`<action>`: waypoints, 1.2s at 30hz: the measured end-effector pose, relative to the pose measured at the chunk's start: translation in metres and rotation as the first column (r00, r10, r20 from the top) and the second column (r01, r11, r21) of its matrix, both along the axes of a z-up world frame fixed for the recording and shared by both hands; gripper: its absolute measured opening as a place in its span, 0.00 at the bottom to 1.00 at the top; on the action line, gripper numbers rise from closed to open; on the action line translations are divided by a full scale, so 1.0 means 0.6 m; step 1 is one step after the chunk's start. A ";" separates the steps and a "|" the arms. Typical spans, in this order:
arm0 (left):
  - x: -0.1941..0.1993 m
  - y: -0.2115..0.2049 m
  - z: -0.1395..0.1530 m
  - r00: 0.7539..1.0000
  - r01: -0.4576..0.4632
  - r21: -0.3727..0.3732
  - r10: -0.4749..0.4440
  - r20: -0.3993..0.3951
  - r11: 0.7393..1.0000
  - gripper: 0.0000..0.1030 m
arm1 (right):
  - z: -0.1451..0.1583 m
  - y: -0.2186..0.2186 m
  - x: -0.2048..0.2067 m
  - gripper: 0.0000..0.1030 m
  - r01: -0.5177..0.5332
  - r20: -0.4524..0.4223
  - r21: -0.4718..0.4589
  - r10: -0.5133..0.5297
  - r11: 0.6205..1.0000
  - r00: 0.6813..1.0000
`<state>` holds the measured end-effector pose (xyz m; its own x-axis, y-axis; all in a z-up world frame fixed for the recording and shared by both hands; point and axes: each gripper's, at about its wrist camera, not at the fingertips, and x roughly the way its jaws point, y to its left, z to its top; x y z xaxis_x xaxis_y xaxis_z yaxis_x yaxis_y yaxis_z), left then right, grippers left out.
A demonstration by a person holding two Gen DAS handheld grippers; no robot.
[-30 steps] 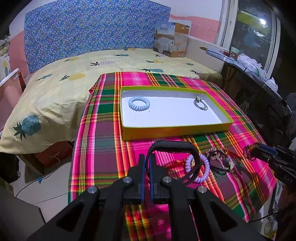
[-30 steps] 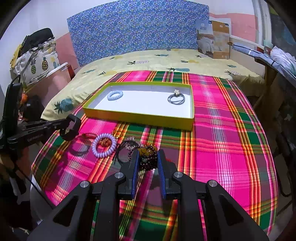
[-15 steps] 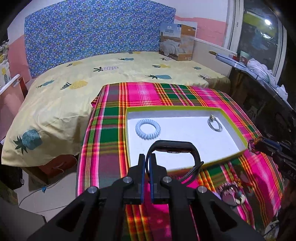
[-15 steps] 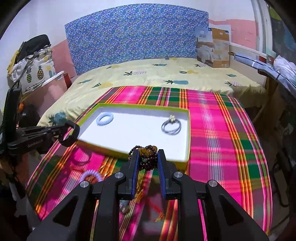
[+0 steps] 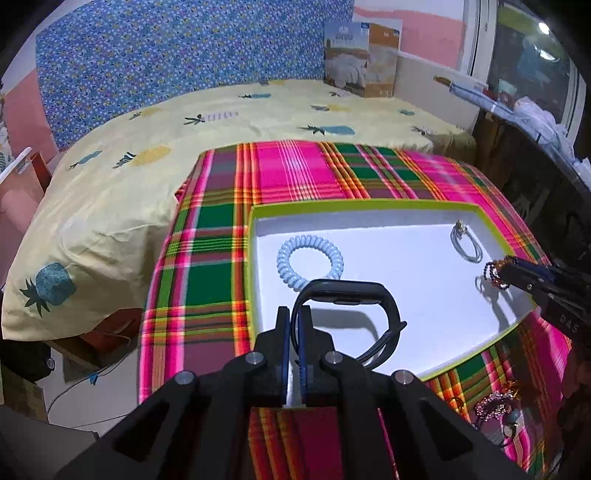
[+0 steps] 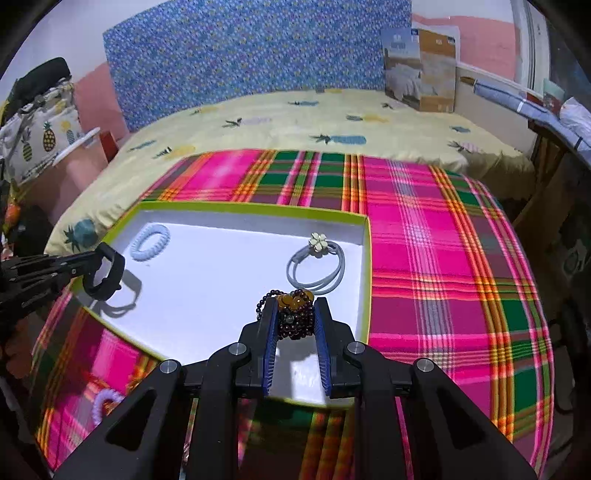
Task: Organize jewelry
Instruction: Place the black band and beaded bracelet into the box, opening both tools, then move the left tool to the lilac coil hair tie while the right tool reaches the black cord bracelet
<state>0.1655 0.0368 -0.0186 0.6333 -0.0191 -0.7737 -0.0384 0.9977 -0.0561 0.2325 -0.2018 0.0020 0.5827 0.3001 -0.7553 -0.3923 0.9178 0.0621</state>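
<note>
My left claw [image 5: 292, 345] pinches the black band [image 5: 354, 295], my right claw [image 6: 294, 325] grips the bead bracelet [image 6: 291, 314]; both hover over the tray [image 6: 255, 209] for dropping. More jewelry, probably bracelets [image 5: 495, 402], waits near the worktop's front edge.

Ahead: bed [image 5: 229, 122] with pineapple-print sheet, blue floral headboard panel [image 6: 251, 51], pink wall [image 5: 424, 22]. Right: window [image 5: 524, 55]. Lower left: pale floor [image 5: 92, 391].
</note>
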 end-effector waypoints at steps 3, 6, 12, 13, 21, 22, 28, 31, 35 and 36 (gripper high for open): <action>0.007 -0.007 -0.009 1.000 0.009 0.016 -0.009 -0.019 1.000 0.04 | -0.013 0.002 0.010 0.19 0.006 -0.018 -0.016 -0.006 1.000 1.000; 0.013 -0.010 -0.017 0.999 0.007 0.036 -0.006 -0.037 0.999 0.04 | -0.021 0.000 0.016 0.19 0.013 -0.031 -0.029 -0.014 0.999 0.999; 0.016 -0.012 -0.016 0.999 0.009 0.035 -0.008 -0.037 0.999 0.05 | -0.020 0.001 0.018 0.21 0.015 -0.035 -0.046 -0.017 0.999 0.999; 0.016 -0.012 -0.017 0.999 0.009 0.034 -0.007 -0.036 0.999 0.05 | -0.020 0.002 0.018 0.21 0.014 -0.035 -0.050 -0.016 0.999 0.999; 0.012 -0.005 -0.011 1.000 -0.005 0.017 0.005 -0.023 1.000 0.06 | -0.006 0.003 0.007 0.32 0.008 -0.007 -0.055 -0.008 0.998 1.000; 0.009 -0.003 -0.008 1.000 -0.009 0.013 0.009 -0.019 1.000 0.06 | 0.001 0.003 0.002 0.32 0.005 0.002 -0.052 -0.005 0.999 1.000; -0.035 0.001 0.022 0.999 -0.014 -0.013 0.015 0.040 1.000 0.08 | 0.036 -0.005 -0.044 0.32 -0.005 0.047 -0.025 0.006 1.000 0.999; -0.065 -0.004 0.036 0.998 -0.002 -0.015 0.003 0.070 1.000 0.21 | 0.049 -0.010 -0.074 0.32 -0.008 0.065 -0.011 0.009 1.000 0.998; -0.107 -0.012 0.051 0.995 0.015 -0.018 -0.013 0.102 1.000 0.26 | 0.060 -0.018 -0.124 0.32 -0.012 0.076 0.010 0.011 1.000 0.997; -0.118 -0.016 0.054 0.994 0.020 -0.017 -0.018 0.108 1.000 0.27 | 0.061 -0.019 -0.134 0.32 -0.013 0.076 0.012 0.012 1.000 0.997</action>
